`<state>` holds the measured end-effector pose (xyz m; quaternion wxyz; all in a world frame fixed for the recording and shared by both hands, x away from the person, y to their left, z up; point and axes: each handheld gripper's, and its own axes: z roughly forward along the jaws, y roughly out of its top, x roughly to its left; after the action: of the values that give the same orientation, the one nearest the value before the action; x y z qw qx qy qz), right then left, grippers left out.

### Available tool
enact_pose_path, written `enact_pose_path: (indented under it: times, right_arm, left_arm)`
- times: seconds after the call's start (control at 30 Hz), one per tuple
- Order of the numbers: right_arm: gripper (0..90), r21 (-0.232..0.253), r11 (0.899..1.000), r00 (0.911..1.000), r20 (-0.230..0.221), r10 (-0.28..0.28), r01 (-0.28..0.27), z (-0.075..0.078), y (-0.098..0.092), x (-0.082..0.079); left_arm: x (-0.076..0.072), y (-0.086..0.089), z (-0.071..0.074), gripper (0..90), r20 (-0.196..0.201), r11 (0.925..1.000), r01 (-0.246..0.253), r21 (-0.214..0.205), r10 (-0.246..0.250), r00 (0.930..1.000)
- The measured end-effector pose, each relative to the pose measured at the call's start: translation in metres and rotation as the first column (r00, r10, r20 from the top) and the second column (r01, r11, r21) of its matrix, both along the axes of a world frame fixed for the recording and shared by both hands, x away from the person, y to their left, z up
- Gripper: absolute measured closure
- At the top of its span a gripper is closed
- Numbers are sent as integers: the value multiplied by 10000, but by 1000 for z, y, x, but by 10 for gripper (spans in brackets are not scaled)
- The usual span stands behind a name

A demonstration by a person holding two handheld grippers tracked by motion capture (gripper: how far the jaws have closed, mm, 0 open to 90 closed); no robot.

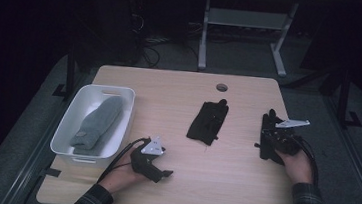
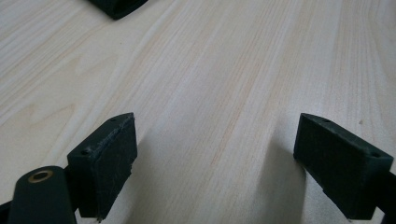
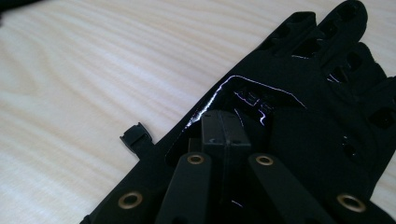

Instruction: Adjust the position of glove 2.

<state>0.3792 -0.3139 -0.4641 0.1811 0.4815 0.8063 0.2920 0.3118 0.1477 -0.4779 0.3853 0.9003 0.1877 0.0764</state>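
I find the right gripper (image 1: 272,136) near the table's (image 1: 231,187) right edge, its jaws pressed together on the black glove (image 3: 299,107) lying there; the right gripper view shows them meeting at the glove's cuff opening, though I cannot tell how much fabric they hold. The left gripper (image 2: 215,163) rests toward the front-left of the table with its jaws spread wide over bare wood, holding nothing. A second black glove (image 1: 208,120) lies flat at the table's centre, and a grey mitten (image 1: 96,124) sits inside the white bin (image 1: 126,122) at the left edge. My concern is a thin pinch: if only one layer is caught, the glove may slip or sag on lifting. The high view gives the layout; the right gripper view alone gives the strap tab (image 3: 136,136) and grip detail.
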Motion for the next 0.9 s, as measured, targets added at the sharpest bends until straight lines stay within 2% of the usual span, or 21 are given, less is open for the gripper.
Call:
enact_pose_path:
  times: [0.3,0.5,0.57,0.7,0.9]
  right_arm:
    - [900,-101,9972,9971,-207,735,-737,2,19,-23]
    - [900,183,9932,9929,-301,1151,-1146,2,31,-38]
    - [900,263,9901,9896,-360,1391,-1382,2,36,-44]
    - [900,7,9823,9812,-483,1871,-1873,4,49,-54]
    - [900,221,9709,9691,-600,2393,-2384,5,65,-60]
  left_arm:
    - [1,0,0,124,31,10000,87,42,-87,10000]
    - [1,0,0,124,46,10000,70,-2,-70,10000]
    - [1,0,0,124,49,10000,71,-8,-71,10000]
    - [1,0,0,124,48,10000,71,-9,-71,10000]
    - [1,0,0,125,48,10000,69,-8,-69,10000]
